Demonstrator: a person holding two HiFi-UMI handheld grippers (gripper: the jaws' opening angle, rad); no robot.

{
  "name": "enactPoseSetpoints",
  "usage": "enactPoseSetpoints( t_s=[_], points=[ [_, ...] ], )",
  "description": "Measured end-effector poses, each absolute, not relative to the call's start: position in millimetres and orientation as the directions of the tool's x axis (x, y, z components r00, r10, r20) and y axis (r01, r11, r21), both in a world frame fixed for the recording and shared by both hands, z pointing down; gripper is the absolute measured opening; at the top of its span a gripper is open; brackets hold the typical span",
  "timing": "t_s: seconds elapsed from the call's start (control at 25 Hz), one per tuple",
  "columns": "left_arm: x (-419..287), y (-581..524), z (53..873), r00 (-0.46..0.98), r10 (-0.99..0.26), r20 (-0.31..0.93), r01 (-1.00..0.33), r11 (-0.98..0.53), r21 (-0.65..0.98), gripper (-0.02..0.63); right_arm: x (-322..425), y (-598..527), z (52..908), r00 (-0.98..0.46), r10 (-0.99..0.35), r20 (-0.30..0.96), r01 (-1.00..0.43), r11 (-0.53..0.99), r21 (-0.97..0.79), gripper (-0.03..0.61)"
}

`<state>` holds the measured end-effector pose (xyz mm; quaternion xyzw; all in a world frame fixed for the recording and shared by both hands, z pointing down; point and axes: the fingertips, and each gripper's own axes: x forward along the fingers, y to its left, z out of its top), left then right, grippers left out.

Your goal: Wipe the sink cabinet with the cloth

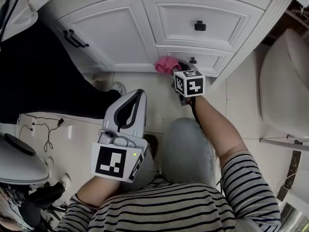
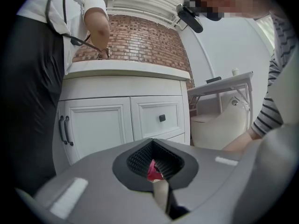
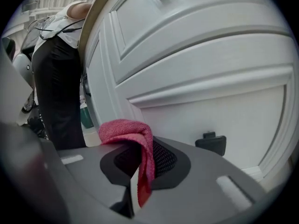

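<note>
Right gripper view puts the right gripper (image 3: pixel 140 169) close up against the white panelled sink cabinet (image 3: pixel 196 69). Its jaws are pinched tight on a pink woven cloth (image 3: pixel 133 136), which bunches over the top of them and hangs down through the slit. The small black knob (image 3: pixel 211 143) of the lower drawer sits just to the right of the cloth. The cloth is close against the drawer face left of that knob, though I can't tell whether it touches.

From where I stand, the worry is that only a narrow fold looks gripped. Dragging it over the raised moulding, or catching it on that knob, could pull it free. The hard jaw tips could also scrape the paint instead of the cloth.

The left gripper (image 1: pixel 136 94) hangs well back from the knob, above the person's lap, with its jaws closed on nothing.
</note>
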<state>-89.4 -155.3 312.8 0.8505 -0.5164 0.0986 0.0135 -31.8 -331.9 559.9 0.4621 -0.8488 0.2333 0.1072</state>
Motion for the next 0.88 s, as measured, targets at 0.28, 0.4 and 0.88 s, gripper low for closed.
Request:
enactPoseSetpoints(
  t_s=[0.28,0.4,0.88],
  points=[
    [-79.0,-155.5,318.1,0.459,-0.868,0.191,-0.873,-0.48,-0.082,0.001,-12.2,-329.4,572.9,-0.521,-0.731,0.442,-0.854,0.44,-0.278,0.041],
    [-74.4,-155.1,317.4,0.464,-0.866,0.189,-0.87,-0.485,-0.088,0.002,-3.2,-324.8,580.4,-0.511,-0.728,0.458,-0.86,0.443,-0.255,0.041],
    [-54.1,-152.6,316.5,0.491,-0.849,0.195,-0.852,-0.515,-0.092,0.002,39.7,-318.9,585.8,-0.463,-0.753,0.468,-0.886,0.387,-0.255,0.043]
  ],
)
